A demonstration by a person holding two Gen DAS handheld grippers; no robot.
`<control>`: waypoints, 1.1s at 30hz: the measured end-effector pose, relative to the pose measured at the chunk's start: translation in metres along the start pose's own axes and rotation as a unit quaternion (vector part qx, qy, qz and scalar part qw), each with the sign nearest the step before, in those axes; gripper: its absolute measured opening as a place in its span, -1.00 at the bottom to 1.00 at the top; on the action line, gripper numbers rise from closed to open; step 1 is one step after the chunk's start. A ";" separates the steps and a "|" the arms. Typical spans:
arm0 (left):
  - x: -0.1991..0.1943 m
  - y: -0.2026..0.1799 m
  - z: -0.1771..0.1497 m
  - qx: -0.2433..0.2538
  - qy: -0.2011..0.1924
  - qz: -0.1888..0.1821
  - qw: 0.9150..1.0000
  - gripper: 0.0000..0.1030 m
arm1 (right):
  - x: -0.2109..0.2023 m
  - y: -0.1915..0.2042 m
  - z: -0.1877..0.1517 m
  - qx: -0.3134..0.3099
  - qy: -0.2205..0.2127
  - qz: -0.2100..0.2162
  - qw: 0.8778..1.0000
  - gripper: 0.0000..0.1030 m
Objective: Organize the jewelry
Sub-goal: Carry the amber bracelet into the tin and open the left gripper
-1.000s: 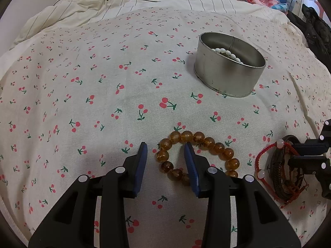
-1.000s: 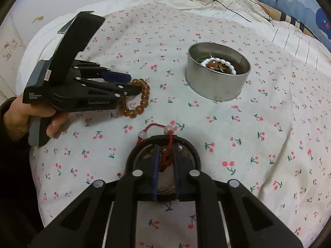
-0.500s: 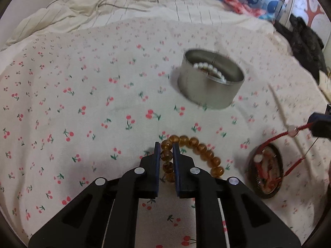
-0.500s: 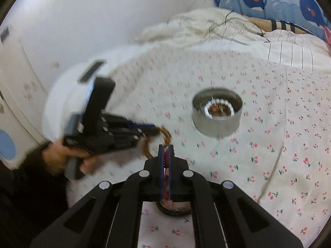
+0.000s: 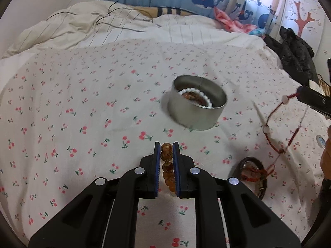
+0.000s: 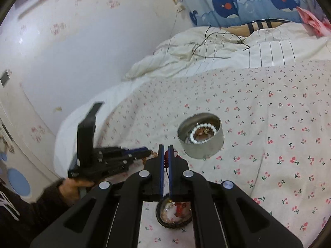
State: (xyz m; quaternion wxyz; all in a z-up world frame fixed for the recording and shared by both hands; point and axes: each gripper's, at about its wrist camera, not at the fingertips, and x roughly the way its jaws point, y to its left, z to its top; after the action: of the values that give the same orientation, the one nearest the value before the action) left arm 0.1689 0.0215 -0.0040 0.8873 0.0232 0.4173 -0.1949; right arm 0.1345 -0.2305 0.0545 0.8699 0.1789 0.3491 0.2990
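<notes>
Most of the amber bead bracelet (image 5: 167,166) is hidden between the left gripper (image 5: 166,152)'s clamped pads, its beads running lengthwise along them, just short of the metal tin (image 5: 197,105). The right gripper (image 6: 166,155) pinches a red cord bracelet (image 5: 278,124), stretched slantwise beside the tin. Bare cherry-print sheet (image 5: 82,113) surrounds the tin.

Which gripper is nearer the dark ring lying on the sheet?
Right. The right gripper hangs just above the dark ring, holding the red cord; the left gripper is off beside it.
</notes>
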 end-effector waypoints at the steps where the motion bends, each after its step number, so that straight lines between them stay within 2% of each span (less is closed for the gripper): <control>1: -0.001 -0.001 0.001 -0.001 -0.003 -0.005 1.000 -0.80 | -0.001 -0.003 0.001 0.005 -0.002 0.001 1.000 -0.92; 3: -0.006 -0.003 0.003 0.000 -0.008 -0.014 1.000 -0.80 | -0.003 -0.007 0.002 0.017 -0.006 0.002 1.000 -0.92; 6: -0.011 -0.003 0.008 -0.010 -0.014 -0.031 0.999 -0.80 | -0.013 -0.013 0.004 0.042 -0.027 0.045 0.998 -0.92; 7: -0.012 -0.004 0.008 -0.010 -0.015 -0.032 0.999 -0.79 | -0.012 -0.012 0.005 0.033 -0.022 0.021 0.999 -0.92; 8: -0.011 -0.005 0.009 -0.009 -0.015 -0.031 0.999 -0.79 | -0.006 -0.009 0.005 0.012 0.001 -0.023 1.000 -0.92; 10: -0.009 -0.006 0.009 -0.009 -0.011 -0.029 0.999 -0.79 | -0.002 -0.017 0.001 0.040 0.003 0.003 0.999 -0.92; 12: -0.007 -0.007 0.009 -0.009 -0.006 -0.030 1.000 -0.79 | -0.004 -0.017 0.003 0.038 -0.004 -0.010 0.999 -0.92; 15: -0.010 -0.007 0.011 -0.015 -0.009 -0.045 0.999 -0.79 | -0.018 -0.022 0.006 0.057 -0.032 0.024 0.998 -0.92; 16: -0.011 -0.008 0.012 -0.016 -0.011 -0.049 0.999 -0.79 | -0.015 -0.024 0.007 0.046 -0.020 -0.022 0.999 -0.92; 17: -0.012 -0.009 0.014 -0.018 -0.012 -0.056 0.998 -0.79 | -0.010 -0.029 0.006 0.048 -0.005 -0.048 0.998 -0.92; 19: -0.012 -0.011 0.018 -0.023 -0.010 -0.069 0.997 -0.79 | -0.008 -0.041 0.000 0.086 -0.006 -0.022 0.996 -0.92; 22: -0.016 -0.019 0.025 -0.020 -0.016 -0.082 0.996 -0.79 | -0.011 -0.035 0.004 0.069 -0.008 -0.033 0.997 -0.92; 26: -0.021 -0.028 0.039 -0.018 -0.021 -0.099 0.995 -0.79 | -0.010 -0.041 0.001 0.082 -0.004 -0.039 0.996 -0.92; 33: -0.023 -0.047 0.075 -0.010 -0.038 -0.119 0.992 -0.79 | 0.000 -0.040 -0.002 0.084 0.009 -0.030 0.996 -0.92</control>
State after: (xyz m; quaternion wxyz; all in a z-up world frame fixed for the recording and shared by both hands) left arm 0.1933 -0.0293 0.0676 0.8733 -0.0433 0.3852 -0.2953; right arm 0.1491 -0.2601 0.0326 0.8571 0.2384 0.3861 0.2439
